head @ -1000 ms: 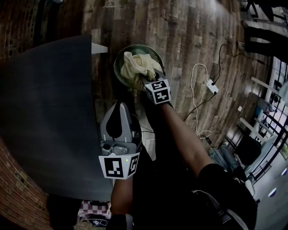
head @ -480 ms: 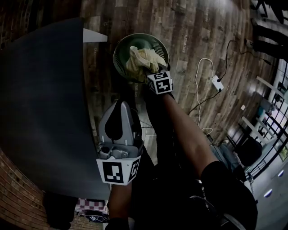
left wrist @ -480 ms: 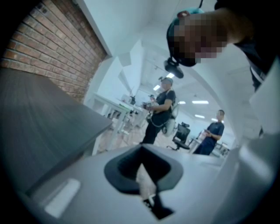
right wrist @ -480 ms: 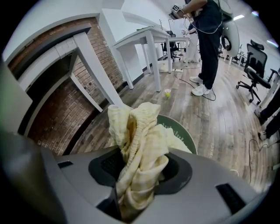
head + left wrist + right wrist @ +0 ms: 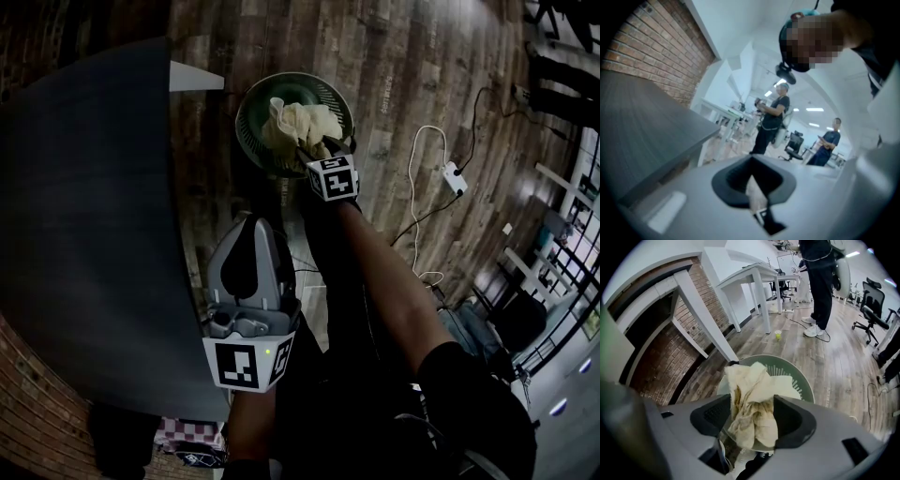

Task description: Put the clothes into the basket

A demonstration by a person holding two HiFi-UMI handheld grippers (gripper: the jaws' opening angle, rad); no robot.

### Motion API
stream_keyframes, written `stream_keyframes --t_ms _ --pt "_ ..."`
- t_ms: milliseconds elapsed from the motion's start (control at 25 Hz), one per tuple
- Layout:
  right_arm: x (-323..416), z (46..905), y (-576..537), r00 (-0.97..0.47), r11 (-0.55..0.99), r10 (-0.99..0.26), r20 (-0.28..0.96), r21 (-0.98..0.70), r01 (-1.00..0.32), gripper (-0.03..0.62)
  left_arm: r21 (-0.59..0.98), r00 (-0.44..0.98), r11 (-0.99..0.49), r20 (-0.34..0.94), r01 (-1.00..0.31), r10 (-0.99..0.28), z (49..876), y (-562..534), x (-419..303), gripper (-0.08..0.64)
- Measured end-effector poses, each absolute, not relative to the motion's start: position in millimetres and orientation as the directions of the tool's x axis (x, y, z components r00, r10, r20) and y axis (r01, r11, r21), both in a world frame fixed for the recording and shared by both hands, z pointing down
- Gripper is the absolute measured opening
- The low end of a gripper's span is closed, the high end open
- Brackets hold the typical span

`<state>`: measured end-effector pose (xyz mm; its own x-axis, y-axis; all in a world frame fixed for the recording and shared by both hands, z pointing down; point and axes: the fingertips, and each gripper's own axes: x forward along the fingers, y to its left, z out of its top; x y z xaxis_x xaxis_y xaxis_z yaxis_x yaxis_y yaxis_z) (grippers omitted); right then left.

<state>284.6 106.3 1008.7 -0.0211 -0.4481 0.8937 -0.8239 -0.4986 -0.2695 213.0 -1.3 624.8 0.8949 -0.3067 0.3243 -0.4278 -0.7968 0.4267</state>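
Observation:
A round green basket (image 5: 246,105) stands on the wooden floor, and a crumpled cream cloth (image 5: 295,127) lies in it. My right gripper (image 5: 314,152) points steeply down over the basket's near rim. Its jaws have just been opening. In the right gripper view the cloth (image 5: 752,399) sits loosely between the parted pads of that gripper (image 5: 752,417), draped over the basket (image 5: 802,381). My left gripper (image 5: 251,225) hangs lower in the head view beside the dark table, its jaws together and empty. The left gripper view shows this gripper (image 5: 752,182) shut.
A dark grey table (image 5: 84,234) fills the left, with a white leg (image 5: 197,77) close to the basket. A white cable and power strip (image 5: 454,178) lie on the floor to the right. White desks (image 5: 754,277) and a standing person (image 5: 820,282) are beyond the basket.
My right gripper has sunk toward the basket with the cloth, and its jaws now stand wider. The cloth has settled further into the basket. My left gripper has dropped a little.

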Motion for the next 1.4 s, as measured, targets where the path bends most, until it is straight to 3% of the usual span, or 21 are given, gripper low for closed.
stream_keyframes --t_ms 440,640,840,1400 --pt "282.1 1012.4 105.2 -0.053 -0.525 -0.415 0.908 -0.287 -0.801 0.248 0.425 0.895 -0.797 0.319 -0.43 -0.312 625.2 -3.9 210.7 0.003" --pt "278.1 1005.0 108.5 -0.076 -0.53 -0.381 0.921 -0.286 -0.799 0.106 0.422 0.897 -0.799 0.309 -0.428 -0.317 616.6 -4.0 211.1 0.003" --pt "277.5 994.4 104.1 -0.045 -0.54 -0.373 0.927 -0.257 -0.801 0.027 0.424 0.898 -0.797 0.295 -0.43 -0.327 608.5 -6.3 204.4 0.003" --pt "273.2 913.9 96.1 0.004 -0.535 -0.422 0.907 -0.246 -0.808 0.005 0.428 0.905 -0.798 0.241 -0.424 -0.351 558.6 -6.9 182.4 0.003"
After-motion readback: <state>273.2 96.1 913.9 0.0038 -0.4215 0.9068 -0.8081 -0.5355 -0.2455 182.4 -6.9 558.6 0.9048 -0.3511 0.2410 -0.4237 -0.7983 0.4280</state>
